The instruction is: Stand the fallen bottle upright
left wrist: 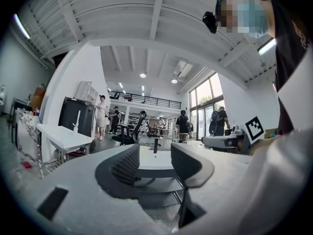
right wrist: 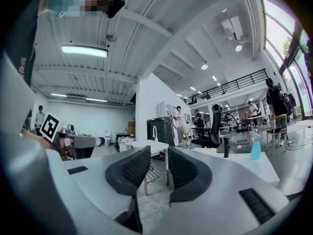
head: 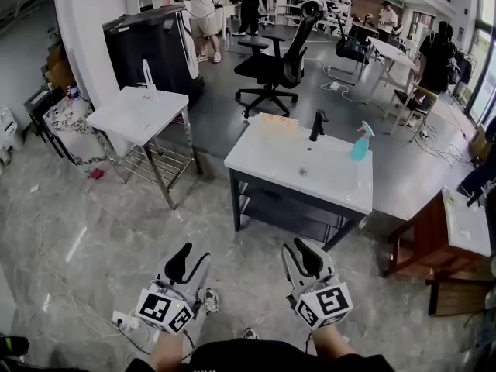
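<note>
A light-blue spray bottle (head: 360,142) stands upright near the far right corner of the white sink counter (head: 271,165), to the right of a black faucet (head: 318,124). The right gripper view shows the bottle (right wrist: 254,146) far off at the right, also upright. Both grippers are held low and level over the floor, well short of the counter. My left gripper (head: 186,253) (left wrist: 155,153) is open with nothing between its jaws. My right gripper (head: 304,248) (right wrist: 159,155) has a narrower gap and is also empty.
A second white sink table (head: 139,113) stands to the left with a black cabinet (head: 151,45) behind it. A black office chair (head: 275,64) is beyond the counter. A brown wooden table (head: 422,235) sits at the right. Several people stand at the back. Cables lie on the floor.
</note>
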